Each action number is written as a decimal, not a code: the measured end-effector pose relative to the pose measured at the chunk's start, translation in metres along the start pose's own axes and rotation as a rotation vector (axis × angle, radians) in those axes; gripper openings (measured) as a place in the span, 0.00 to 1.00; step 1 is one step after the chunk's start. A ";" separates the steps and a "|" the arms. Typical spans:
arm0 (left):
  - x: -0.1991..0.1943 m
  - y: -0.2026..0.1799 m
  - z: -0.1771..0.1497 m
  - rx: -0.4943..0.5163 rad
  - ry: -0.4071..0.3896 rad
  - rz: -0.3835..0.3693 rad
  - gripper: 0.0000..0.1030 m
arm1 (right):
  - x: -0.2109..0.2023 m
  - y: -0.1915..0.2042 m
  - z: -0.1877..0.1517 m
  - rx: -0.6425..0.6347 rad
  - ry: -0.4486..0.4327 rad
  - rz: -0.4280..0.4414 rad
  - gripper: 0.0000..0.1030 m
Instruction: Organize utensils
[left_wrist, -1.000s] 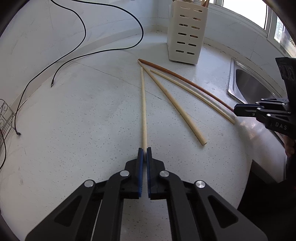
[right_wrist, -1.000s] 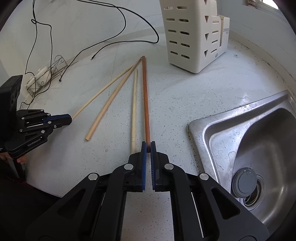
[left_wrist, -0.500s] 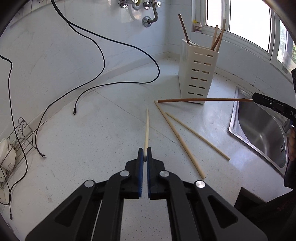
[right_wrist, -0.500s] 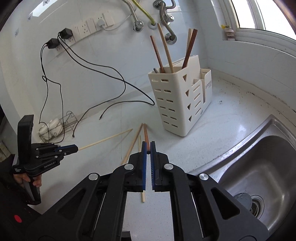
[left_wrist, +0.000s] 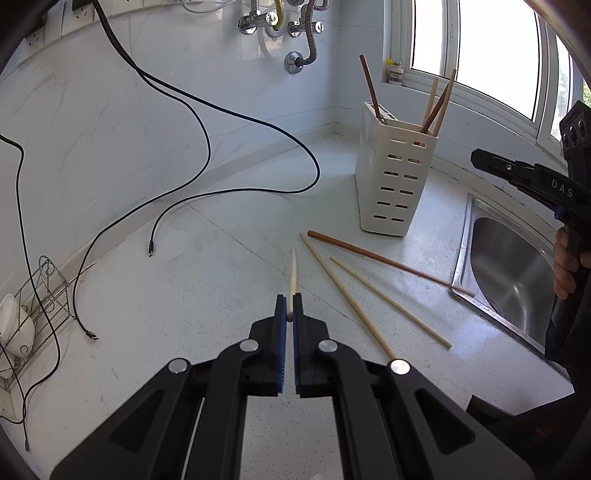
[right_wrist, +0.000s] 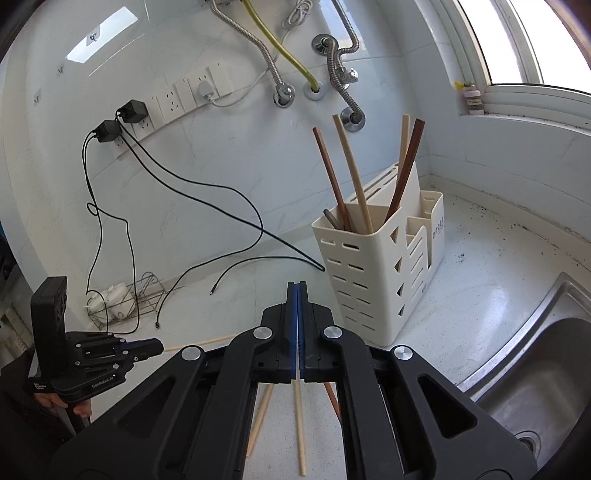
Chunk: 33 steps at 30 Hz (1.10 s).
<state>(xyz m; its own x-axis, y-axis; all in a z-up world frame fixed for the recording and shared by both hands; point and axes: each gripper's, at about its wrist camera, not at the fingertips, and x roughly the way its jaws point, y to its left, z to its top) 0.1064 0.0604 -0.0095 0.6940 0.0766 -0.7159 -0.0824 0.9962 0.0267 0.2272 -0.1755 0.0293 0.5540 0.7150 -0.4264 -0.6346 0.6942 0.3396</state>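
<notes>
**Left tool grasping a chopstick, right tool clenched empty**

Above the speckled white bench (left_wrist: 155, 332), the left tool (left_wrist: 290, 306) is gripping the near end of a pale chopstick (left_wrist: 293, 269) between its blue pads, and the stick is pointing forward and away from the camera. The right tool (right_wrist: 297, 291) is sitting clenched with its pads pressed together and nothing showing between them; in the left wrist view it is hanging over the edge of the steel sink (left_wrist: 517, 266), gripped by a hand (left_wrist: 565, 266).

On the bench, three more sticks are lying loose in a fan: two pale chopsticks (left_wrist: 347, 295) side by side, and a dark brown chopstick (left_wrist: 384, 260) whose far end is reaching the sink rim. Beyond them, the cream slotted utensil holder (left_wrist: 391, 181) is standing upright near the window corner, with several pale and brown chopsticks leaning inside its tall compartment. Black cables (left_wrist: 207, 147) are trailing from the wall sockets across the bench, well apart from the sticks. A wire rack (left_wrist: 40, 295) is standing at the left edge.
</notes>
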 end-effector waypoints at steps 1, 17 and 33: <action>0.001 0.000 0.000 0.001 0.004 0.000 0.03 | 0.003 0.000 -0.004 -0.005 0.021 -0.008 0.00; 0.000 0.004 0.000 0.014 0.015 0.003 0.03 | 0.018 -0.032 -0.077 0.046 0.267 -0.086 0.08; 0.004 -0.001 -0.001 0.028 0.041 -0.007 0.03 | 0.031 -0.031 -0.121 -0.049 0.463 -0.145 0.08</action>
<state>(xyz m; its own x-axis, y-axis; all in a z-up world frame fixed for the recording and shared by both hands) 0.1082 0.0597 -0.0134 0.6645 0.0686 -0.7441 -0.0571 0.9975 0.0410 0.1986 -0.1851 -0.0960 0.3479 0.4914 -0.7984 -0.5990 0.7717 0.2139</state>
